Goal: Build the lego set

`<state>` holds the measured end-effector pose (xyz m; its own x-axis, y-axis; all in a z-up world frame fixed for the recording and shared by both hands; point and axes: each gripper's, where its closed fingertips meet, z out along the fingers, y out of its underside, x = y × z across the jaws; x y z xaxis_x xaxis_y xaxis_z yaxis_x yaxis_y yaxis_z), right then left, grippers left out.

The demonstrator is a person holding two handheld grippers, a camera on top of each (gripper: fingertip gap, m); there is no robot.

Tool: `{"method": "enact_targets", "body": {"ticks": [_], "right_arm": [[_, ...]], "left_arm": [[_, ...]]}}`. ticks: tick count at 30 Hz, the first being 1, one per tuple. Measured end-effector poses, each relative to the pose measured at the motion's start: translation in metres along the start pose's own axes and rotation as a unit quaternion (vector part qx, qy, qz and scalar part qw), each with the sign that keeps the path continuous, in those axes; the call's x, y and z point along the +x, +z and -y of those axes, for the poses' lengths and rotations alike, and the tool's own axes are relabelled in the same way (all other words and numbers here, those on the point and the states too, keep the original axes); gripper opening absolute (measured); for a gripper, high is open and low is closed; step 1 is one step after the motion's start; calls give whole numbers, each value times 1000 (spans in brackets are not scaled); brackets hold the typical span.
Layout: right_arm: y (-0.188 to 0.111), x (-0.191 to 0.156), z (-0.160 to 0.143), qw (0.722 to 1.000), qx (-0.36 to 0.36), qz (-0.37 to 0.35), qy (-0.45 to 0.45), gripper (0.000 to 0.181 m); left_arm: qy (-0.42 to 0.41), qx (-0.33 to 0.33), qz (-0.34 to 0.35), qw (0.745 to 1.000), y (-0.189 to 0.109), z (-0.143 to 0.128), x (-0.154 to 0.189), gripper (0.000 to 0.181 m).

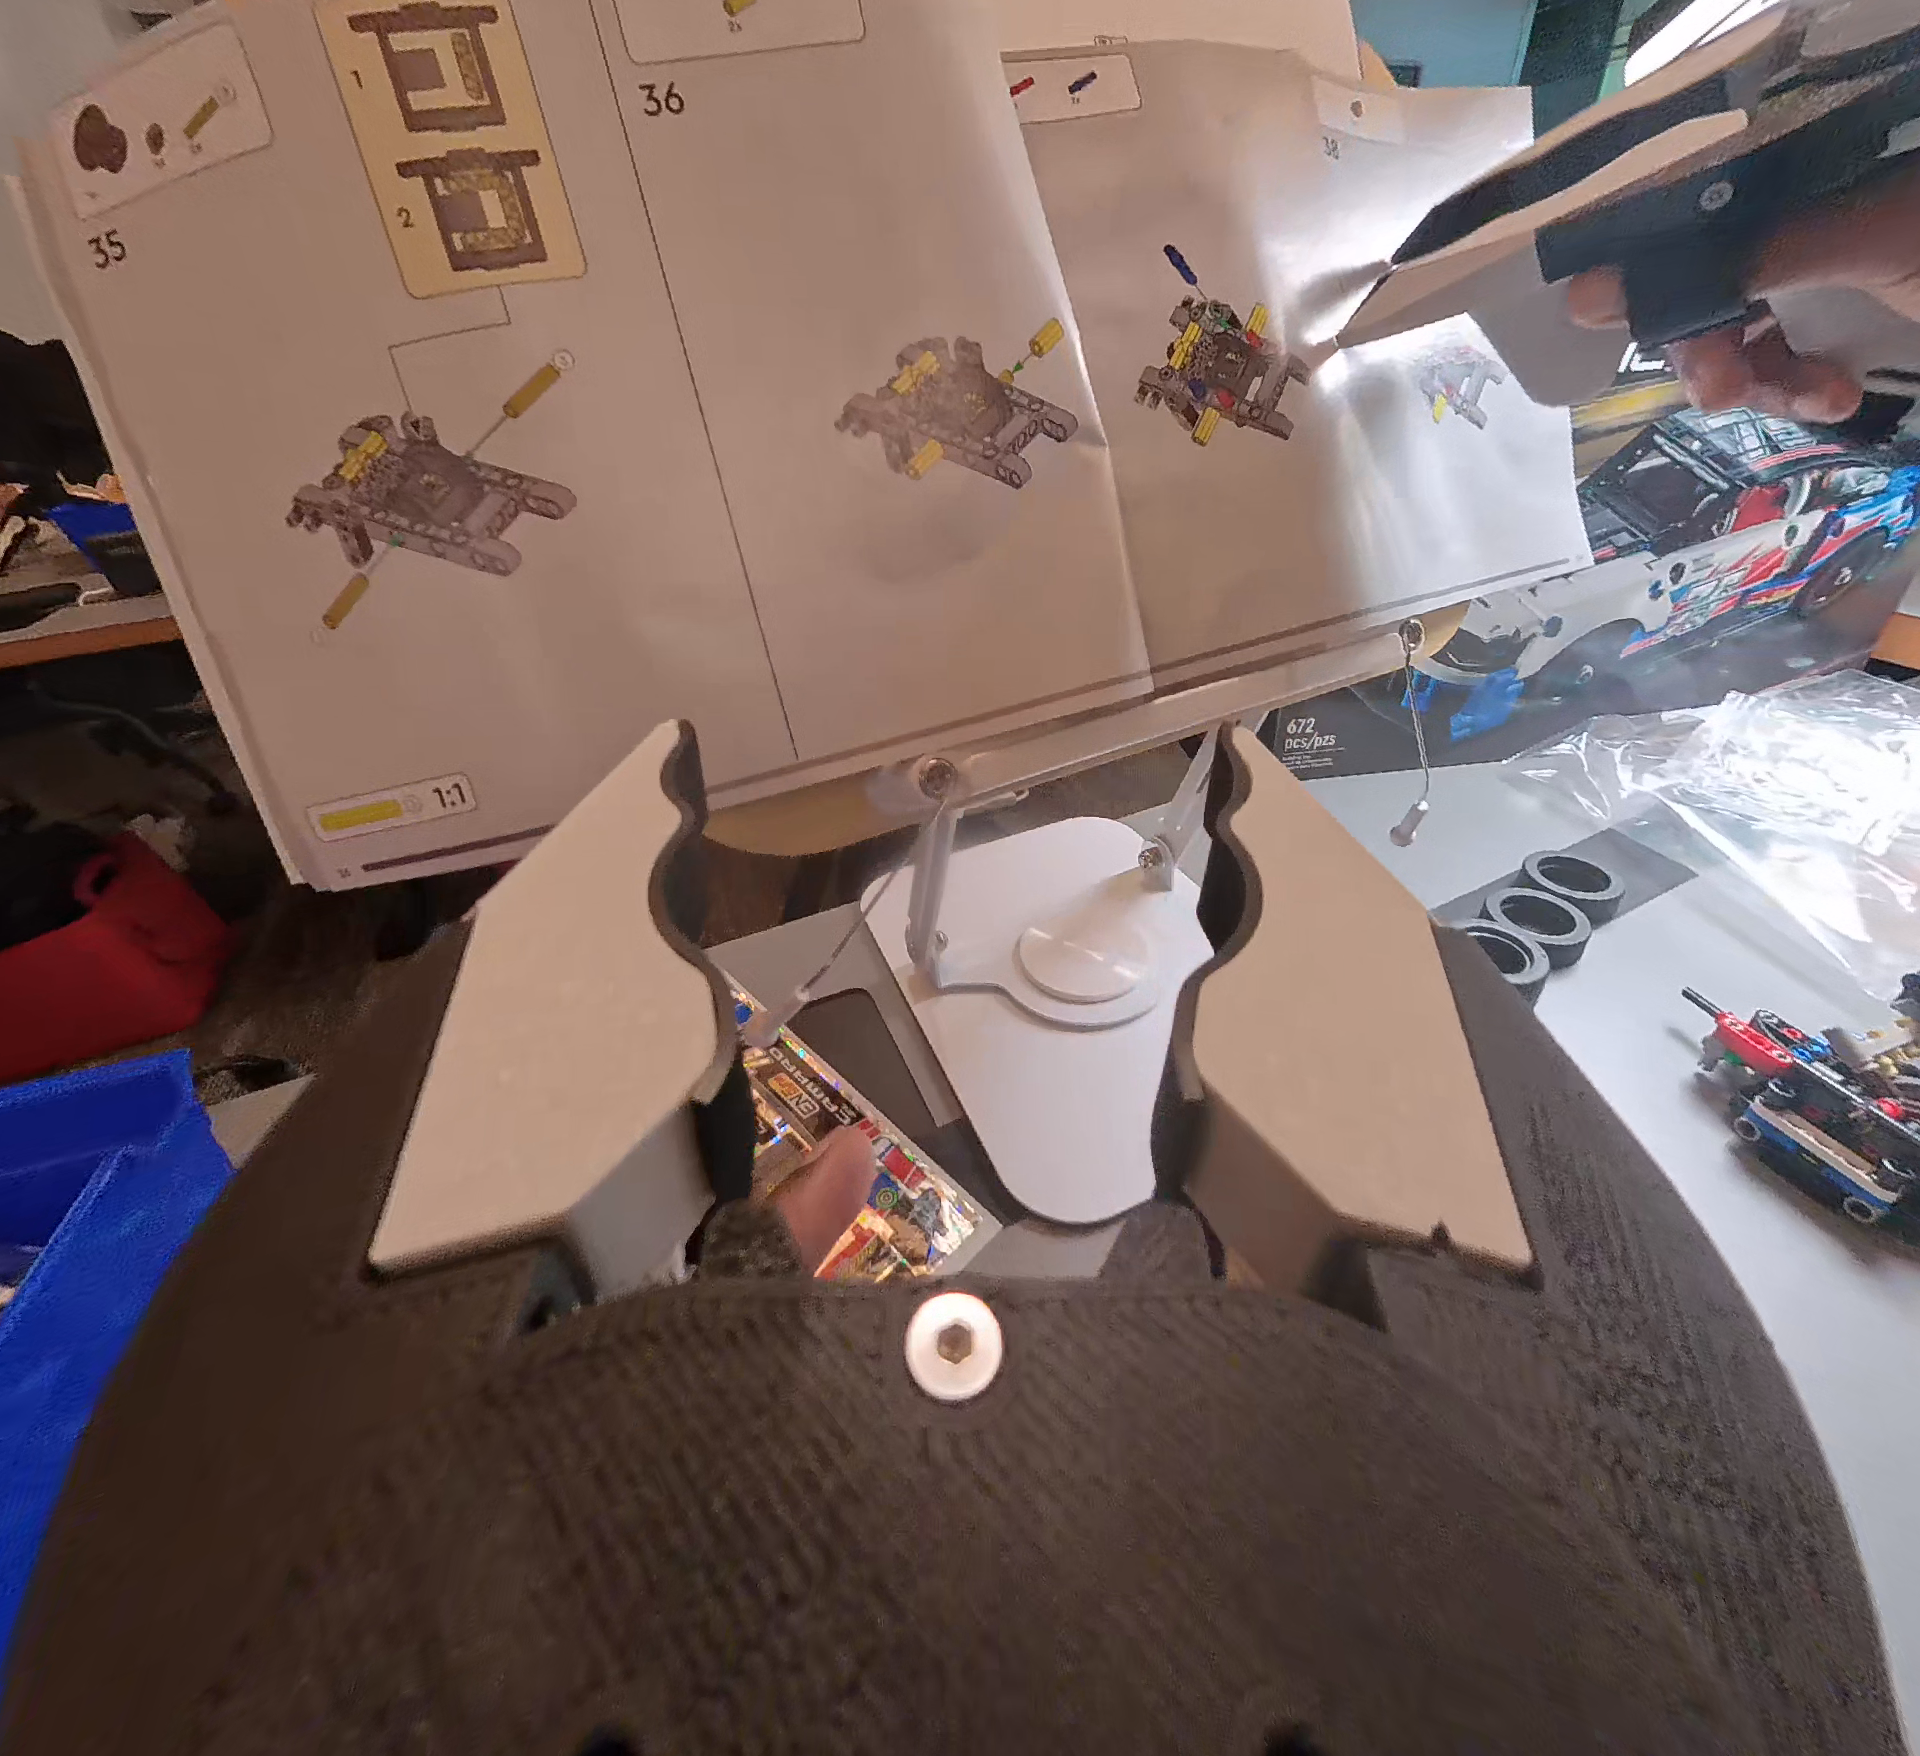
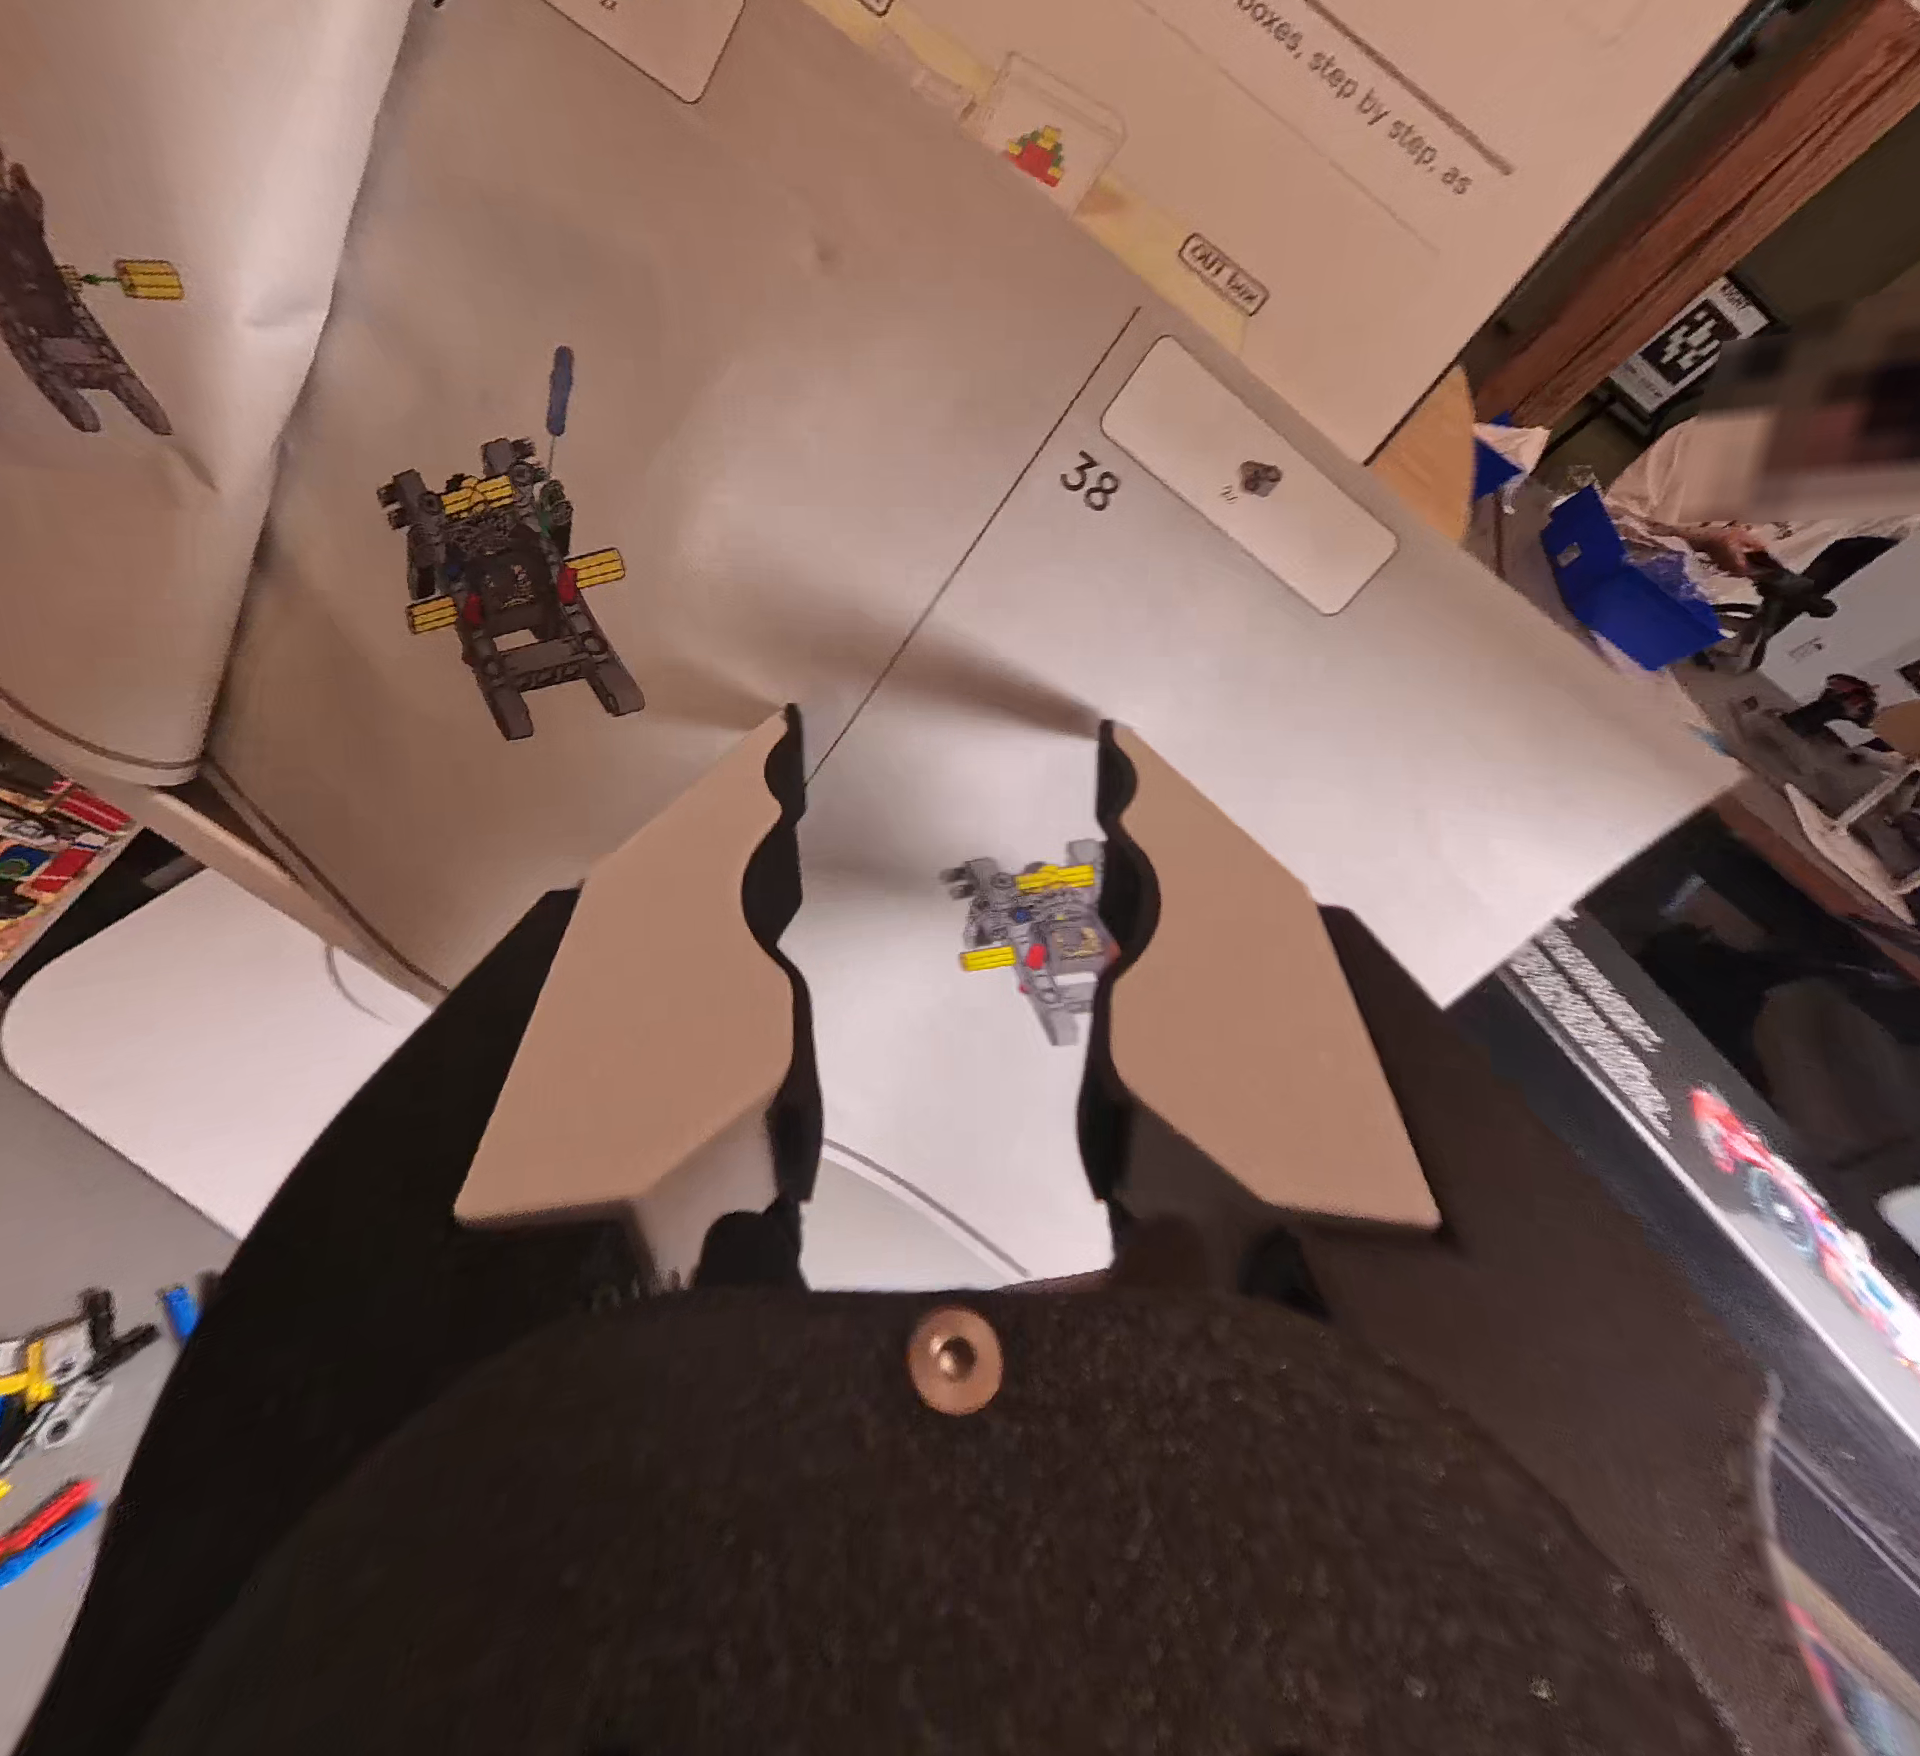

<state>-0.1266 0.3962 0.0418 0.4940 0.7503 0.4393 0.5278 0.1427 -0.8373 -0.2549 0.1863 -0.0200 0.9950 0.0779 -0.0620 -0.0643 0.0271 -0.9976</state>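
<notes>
Item 1: left gripper (image 1: 951, 771), nearest the lens, black textured body, grey fingers spread wide with nothing between them, poised just below the bottom edge of the instruction booklet (image 1: 644, 376)

Item 2: instruction booklet, chosen landmark; open, propped upright on a white stand (image 1: 1049, 1062), one right-hand page (image 2: 1143, 584) lifted and curling

Item 3: right gripper (image 2: 951, 740), entering from the booklet's right side; in the left wrist view its fingers look nearly closed, tip against the curling page, while its own view shows a gap between them with the page behind; whether the page is pinched cannot be told. A person's hand (image 1: 1756, 335) grips its handle

Item 4: partly built lego car (image 1: 1829, 1114), blue, black and red, on the grey table (image 1: 1683, 1311) well below and right of the booklet

Item 5: three black tyres (image 1: 1543, 922), in a row, between the stand and the car

Item 6: clear plastic bag (image 1: 1766, 792), crumpled, right of the stand

Item 7: set box (image 1: 1714, 543), printed with a race car, behind the booklet's right edge

Item 8: blue bin (image 1: 83, 1239), below the booklet's left corner

Item 9: loose lego pieces (image 2: 52, 1394), on the table below the booklet
</notes>
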Motion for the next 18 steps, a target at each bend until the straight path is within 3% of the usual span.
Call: {"method": "enact_targets", "body": {"ticks": [5, 8, 15, 16, 18], "right_arm": [[-5, 42, 12, 997, 22, -37, 71, 108], [8, 28, -4, 997, -24, 4, 80, 125], [9, 18, -2, 998, -3, -26, 65, 112], [9, 16, -1, 998, 1, -31, 61, 104], [7, 7, 2, 998, 10, -27, 49, 70]], "left_arm": [[-14, 2, -4, 1000, -8, -5, 2, 105], [-20, 2, -12, 1000, -9, -10, 6, 109], [-36, 3, -21, 999, -12, -19, 6, 106], [-35, 1, -20, 999, -12, -20, 6, 105], [-36, 2, -20, 999, -12, -19, 6, 104]]}}
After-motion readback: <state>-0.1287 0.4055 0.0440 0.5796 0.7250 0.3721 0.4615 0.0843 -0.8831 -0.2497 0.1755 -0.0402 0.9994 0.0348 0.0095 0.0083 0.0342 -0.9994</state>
